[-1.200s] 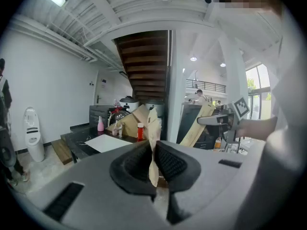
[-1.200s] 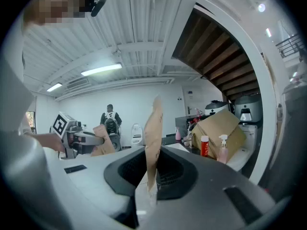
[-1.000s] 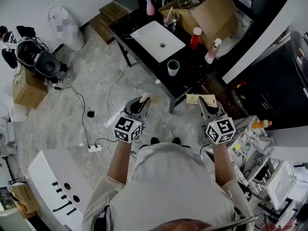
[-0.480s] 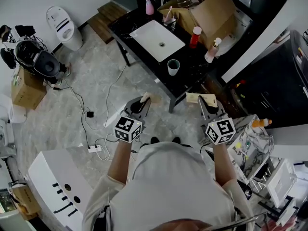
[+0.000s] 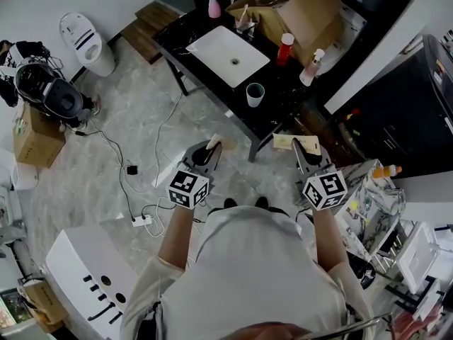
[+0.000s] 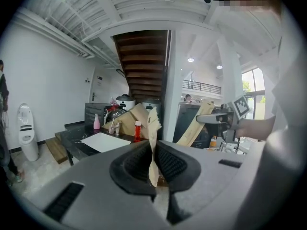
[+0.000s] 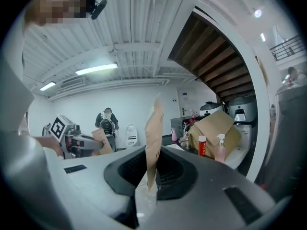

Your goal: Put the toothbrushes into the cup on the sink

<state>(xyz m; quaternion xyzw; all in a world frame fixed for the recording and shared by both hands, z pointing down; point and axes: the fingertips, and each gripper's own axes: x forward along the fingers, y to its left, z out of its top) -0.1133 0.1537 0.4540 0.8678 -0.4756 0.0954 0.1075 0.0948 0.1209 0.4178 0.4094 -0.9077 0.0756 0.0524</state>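
Each gripper holds a flat brown paper toothbrush packet upright. In the head view my left gripper (image 5: 210, 149) is shut on one packet (image 5: 213, 144), and my right gripper (image 5: 303, 151) is shut on the other packet (image 5: 294, 144). Both hang over the floor in front of the black sink counter (image 5: 279, 98). A pale green cup (image 5: 255, 94) stands on the counter's near side, beside the white basin (image 5: 228, 54). In the left gripper view the packet (image 6: 153, 133) stands between the jaws. The right gripper view shows its packet (image 7: 154, 135) likewise.
On the counter stand a cardboard box (image 5: 297, 16), a red bottle (image 5: 284, 48), a spray bottle (image 5: 310, 68) and a pink bottle (image 5: 213, 6). Cables and a power strip (image 5: 141, 220) lie on the floor at left. A toilet (image 5: 86, 42) stands far left.
Both grippers keep their grip and their places. The counter and the toilet sit slightly higher and further left in the head view.
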